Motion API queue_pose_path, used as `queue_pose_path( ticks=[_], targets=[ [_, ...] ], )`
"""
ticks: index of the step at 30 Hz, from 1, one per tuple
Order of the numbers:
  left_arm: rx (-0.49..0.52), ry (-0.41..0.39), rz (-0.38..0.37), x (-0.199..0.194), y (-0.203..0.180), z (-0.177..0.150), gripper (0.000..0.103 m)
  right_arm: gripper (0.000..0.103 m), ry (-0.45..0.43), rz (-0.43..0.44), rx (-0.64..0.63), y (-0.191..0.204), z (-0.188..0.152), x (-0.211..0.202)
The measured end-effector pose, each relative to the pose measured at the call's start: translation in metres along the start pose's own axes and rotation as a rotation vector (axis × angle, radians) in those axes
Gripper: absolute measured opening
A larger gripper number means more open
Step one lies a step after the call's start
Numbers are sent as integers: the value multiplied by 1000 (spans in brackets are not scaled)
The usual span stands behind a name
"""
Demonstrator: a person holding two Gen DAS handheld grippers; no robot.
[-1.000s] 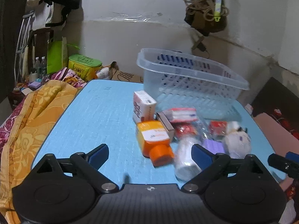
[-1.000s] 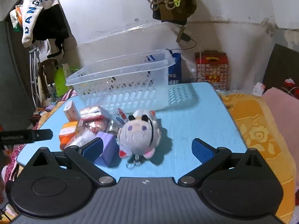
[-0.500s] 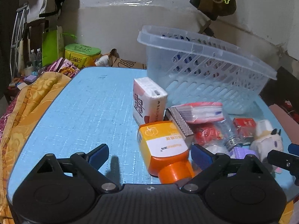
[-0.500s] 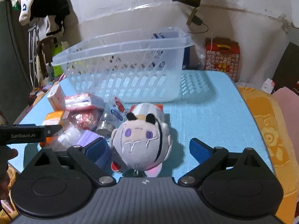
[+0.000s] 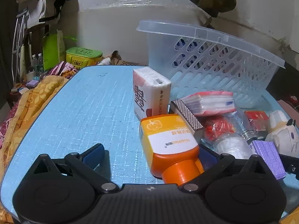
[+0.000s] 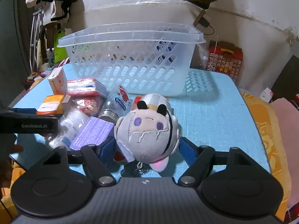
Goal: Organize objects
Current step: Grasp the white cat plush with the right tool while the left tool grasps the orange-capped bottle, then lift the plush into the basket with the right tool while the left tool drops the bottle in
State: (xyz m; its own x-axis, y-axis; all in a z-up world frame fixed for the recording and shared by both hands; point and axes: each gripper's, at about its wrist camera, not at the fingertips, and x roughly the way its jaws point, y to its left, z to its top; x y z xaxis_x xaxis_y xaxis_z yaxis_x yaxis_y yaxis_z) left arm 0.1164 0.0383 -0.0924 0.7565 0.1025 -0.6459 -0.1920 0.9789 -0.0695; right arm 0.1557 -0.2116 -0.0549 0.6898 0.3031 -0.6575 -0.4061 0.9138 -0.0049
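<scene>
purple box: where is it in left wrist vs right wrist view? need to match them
Left wrist: purple box at lower right, past the gripper's right finger.
Right wrist: purple box at lower left, beside the plush toy.
Shared landmark: clear plastic basket at the table's far side.

It looked like a home bedroom: clothes [image 5: 44, 1] hung at ten o'clock, a floral blanket [image 5: 24, 100] at nine.

A grey plush toy [image 6: 147, 130], orange bottle [image 5: 169, 145] and small packets lie clustered before an upright clear basket [image 6: 130, 59].
</scene>
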Motion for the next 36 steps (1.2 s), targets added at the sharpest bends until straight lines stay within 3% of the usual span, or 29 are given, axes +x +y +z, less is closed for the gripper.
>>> queue_pose_path(
  ticks=[3,5,7,9,13,19,27,36],
  targets=[
    [8,5,-9,-1,0,-1,103,74,-1,0,-11,2,-1,-1],
    [10,0,-16,-4,-1,-1,95,73,-9,-5,-17,3,-3,-2],
    [36,-27,-55,-11,-5,-3,64,72,-18,-20,-29,5,-3,-5],
    [70,-57,-40,-19,-10,-4,57,72,-36,-29,-32,5,-3,-10],
    [100,-114,-22,-32,-13,-5,56,72,-71,-24,-6,-1,-2,-21],
    [64,-141,-25,-45,1,-4,56,72,-122,-25,37,-8,0,-35],
    [37,-232,-25,-79,11,-3,56,72,-269,-33,3,1,-1,-62],
    [46,-314,-80,-99,10,0,56,72,-301,14,51,-13,2,-68]
  ],
)
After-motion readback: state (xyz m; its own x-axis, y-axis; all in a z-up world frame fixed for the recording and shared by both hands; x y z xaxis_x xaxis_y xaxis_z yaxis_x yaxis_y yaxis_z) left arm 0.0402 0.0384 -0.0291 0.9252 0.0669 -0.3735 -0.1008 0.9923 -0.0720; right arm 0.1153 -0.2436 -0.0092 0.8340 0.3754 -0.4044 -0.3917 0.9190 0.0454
